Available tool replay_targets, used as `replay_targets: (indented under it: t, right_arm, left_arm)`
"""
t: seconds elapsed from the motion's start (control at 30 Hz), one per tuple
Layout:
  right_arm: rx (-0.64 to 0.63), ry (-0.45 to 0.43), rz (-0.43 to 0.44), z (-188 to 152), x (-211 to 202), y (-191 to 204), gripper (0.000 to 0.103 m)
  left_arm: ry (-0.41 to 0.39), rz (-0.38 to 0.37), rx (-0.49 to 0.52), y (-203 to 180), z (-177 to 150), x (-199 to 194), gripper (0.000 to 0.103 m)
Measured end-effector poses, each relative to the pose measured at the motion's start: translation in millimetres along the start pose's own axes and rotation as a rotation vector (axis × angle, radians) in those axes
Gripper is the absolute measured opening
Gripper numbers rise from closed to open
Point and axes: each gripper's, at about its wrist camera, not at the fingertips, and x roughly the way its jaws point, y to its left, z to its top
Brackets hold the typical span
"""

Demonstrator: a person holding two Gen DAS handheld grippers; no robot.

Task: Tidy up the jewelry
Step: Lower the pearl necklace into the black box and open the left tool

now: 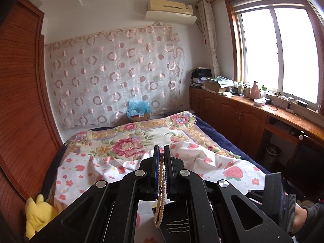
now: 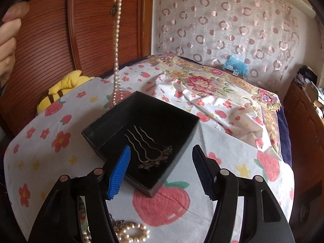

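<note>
A bedroom is shown. The middle of the frame is filled by a bed [image 1: 141,141] covered with a floral quilt and a strawberry-print sheet [image 2: 172,206]. Behind it, the back wall is draped with a sheer curtain [image 1: 113,77] patterned with pink rings, and an air conditioner [image 1: 170,10] is mounted above. The left side is taken up by a slatted wooden wardrobe [image 1: 22,101]. At the right, bright daylight is admitted through a wood-framed window [image 1: 277,56], beneath which a cluttered wooden counter [image 1: 253,109] with cabinets is set. A yellow plush toy [image 1: 38,216] is seen at the lower left.
</note>
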Motion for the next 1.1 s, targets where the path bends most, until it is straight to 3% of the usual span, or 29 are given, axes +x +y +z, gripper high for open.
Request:
replay_targets:
  t: [0.4, 0.77, 0.8, 0.9, 1.1]
  right_arm:
    - [0.042, -0.024, -0.021, -7.9, -15.6, -13.6, 0.066]
    - [0.061, -0.03, -0.032, -17.1, -23.0, -12.2, 0.066]
    - [0.065, -0.03, -0.034, -19.2, -24.6, -11.7, 0.066]
    - [0.078, -0.032, -0.044, -26.3, -29.9, -8.7, 0.066]
    - [0.115, -0.042, -0.052, -46.6, -44.7, 0.3, 0.066]
  left_arm:
    - [-0.035, 0.014, 0.011, -4.7, 14.8, -0.7, 0.004]
    - [0.131, 0.017, 0.003, 1.4, -29.0, 52.5, 0.004]
    - [0.152, 0.017, 0.005, 1.0, -33.8, 56.6, 0.006]
    - [0.191, 0.0, 0.005, 0.8, -48.1, 59.0, 0.032]
    - [0.215, -0.011, 0.03, -5.1, -83.1, 31.2, 0.033]
